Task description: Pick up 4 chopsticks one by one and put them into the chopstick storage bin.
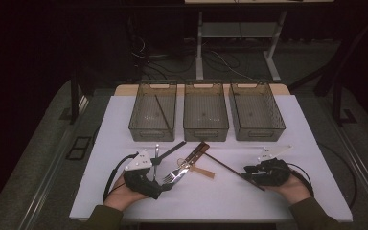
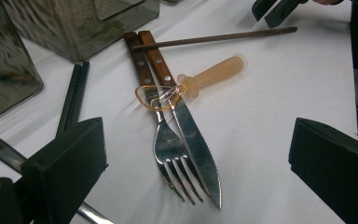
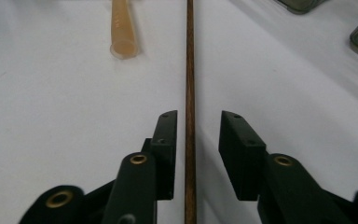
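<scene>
A thin brown chopstick [image 1: 223, 164] [image 3: 189, 70] lies slanted on the white table [image 1: 287, 201]. My right gripper [image 1: 247, 174] [image 3: 198, 135] is low over its near end, a jaw on each side. A gap shows between the pads and the stick, so it stands open. My left gripper [image 1: 160, 176] [image 2: 193, 158] is wide open around the tines of a wooden-handled fork [image 2: 168, 149] and the tip of a matching knife [image 2: 196, 140], touching neither. A translucent amber spoon [image 2: 214, 72] [image 3: 122, 32] lies across them.
Three clear bins [image 1: 152, 128] [image 1: 206, 128] [image 1: 258, 130] line the far side; the left one holds a dark chopstick [image 1: 162, 111]. Black chopsticks [image 2: 72, 98] and a metal utensil [image 2: 0, 151] lie left of the fork. The table's front edge is near my forearms.
</scene>
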`<control>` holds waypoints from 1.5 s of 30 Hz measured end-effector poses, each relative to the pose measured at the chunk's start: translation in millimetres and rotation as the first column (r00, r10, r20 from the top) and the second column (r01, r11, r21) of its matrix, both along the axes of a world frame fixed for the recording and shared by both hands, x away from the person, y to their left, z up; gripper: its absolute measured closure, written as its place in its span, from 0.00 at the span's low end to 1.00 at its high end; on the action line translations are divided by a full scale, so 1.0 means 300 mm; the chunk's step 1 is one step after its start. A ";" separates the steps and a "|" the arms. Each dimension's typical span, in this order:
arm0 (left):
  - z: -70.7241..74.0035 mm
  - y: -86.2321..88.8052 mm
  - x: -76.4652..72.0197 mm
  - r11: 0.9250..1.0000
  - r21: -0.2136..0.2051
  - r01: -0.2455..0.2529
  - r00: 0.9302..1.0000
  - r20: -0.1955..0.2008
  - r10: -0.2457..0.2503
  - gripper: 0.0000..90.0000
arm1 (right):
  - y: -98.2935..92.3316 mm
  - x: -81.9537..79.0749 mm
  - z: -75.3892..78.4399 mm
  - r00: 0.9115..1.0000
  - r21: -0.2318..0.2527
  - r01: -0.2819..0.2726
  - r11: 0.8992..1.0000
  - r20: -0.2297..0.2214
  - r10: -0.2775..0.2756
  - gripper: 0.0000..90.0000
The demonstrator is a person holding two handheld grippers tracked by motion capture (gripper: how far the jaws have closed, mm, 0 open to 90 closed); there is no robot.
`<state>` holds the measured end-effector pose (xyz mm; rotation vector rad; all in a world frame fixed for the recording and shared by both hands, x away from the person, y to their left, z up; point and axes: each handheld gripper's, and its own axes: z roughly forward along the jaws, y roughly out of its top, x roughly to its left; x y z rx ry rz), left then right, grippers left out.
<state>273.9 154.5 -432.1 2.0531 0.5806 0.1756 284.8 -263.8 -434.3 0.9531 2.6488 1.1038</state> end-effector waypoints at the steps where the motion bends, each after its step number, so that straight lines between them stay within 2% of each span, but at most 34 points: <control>1: -0.001 0.000 0.000 1.000 0.002 0.001 1.000 0.001 -0.001 0.04 | 0.002 0.000 -0.002 1.000 -0.001 0.000 1.000 -0.004 0.000 0.76; 10: 0.000 -0.001 -0.001 1.000 0.004 0.003 1.000 -0.001 -0.003 0.04 | 0.030 0.003 -0.019 1.000 -0.044 -0.023 0.999 -0.006 0.023 0.83; 19: -0.001 -0.001 0.000 1.000 0.007 0.008 1.000 0.000 -0.008 0.04 | 0.039 0.006 -0.028 1.000 -0.066 -0.029 0.997 -0.001 0.029 0.86; 30: -0.003 -0.004 -0.001 1.000 0.009 0.007 1.000 -0.003 -0.007 0.04 | 0.053 -0.004 -0.032 0.999 -0.107 -0.034 0.994 0.031 0.037 0.90; 45: -0.002 -0.003 -0.001 1.000 0.013 0.011 1.000 0.003 -0.011 0.04 | 0.050 0.000 -0.032 0.999 -0.101 -0.032 0.994 0.021 0.034 0.93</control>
